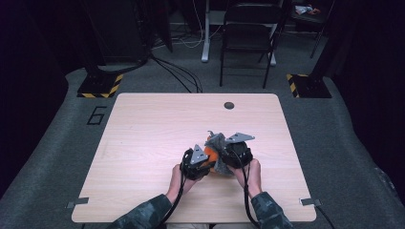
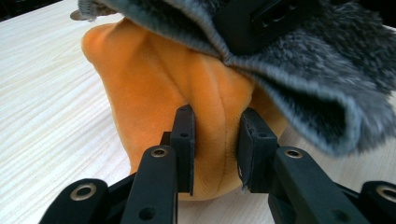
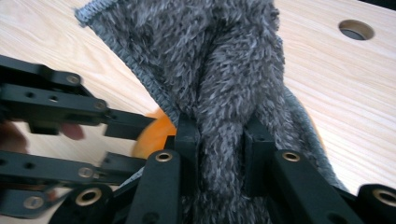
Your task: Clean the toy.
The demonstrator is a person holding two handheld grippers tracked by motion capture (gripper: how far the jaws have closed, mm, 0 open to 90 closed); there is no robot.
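**Observer:** What do you have in the tongs right now?

**Operator:** My left gripper (image 2: 215,154) is clamped on the orange plush (image 2: 177,93). In the left gripper view I see both pads pressed into a soft fold of it, low down, where it meets the table (image 2: 42,107). My right gripper (image 3: 219,158) is clamped on the grey fuzzy cloth (image 3: 219,60); a bunched ridge of the pile sits squeezed between its pads.

**Observer:** Where are those two things relative to each other?

**Operator:** The grey cloth lies draped over the top of the orange plush and touches it. In the left gripper view the cloth's stitched hem hangs over the plush's upper right side. In the right gripper view only a small patch of orange (image 3: 152,133) peeks out from under the cloth's edge.

**Observer:** And on the table as a whole?

**Operator:** From the high view, the bundle (image 1: 213,151) sits a little right of centre, nearer my edge than the far one. My left gripper (image 1: 196,162) comes at it from the left, my right gripper (image 1: 237,151) from the right, the two close together with the bundle between them.

**Observer:** Anything else on the surface?

**Operator:** A round hole (image 1: 229,105) near the far edge, well apart from the bundle. I also see it in the right gripper view, upper right.
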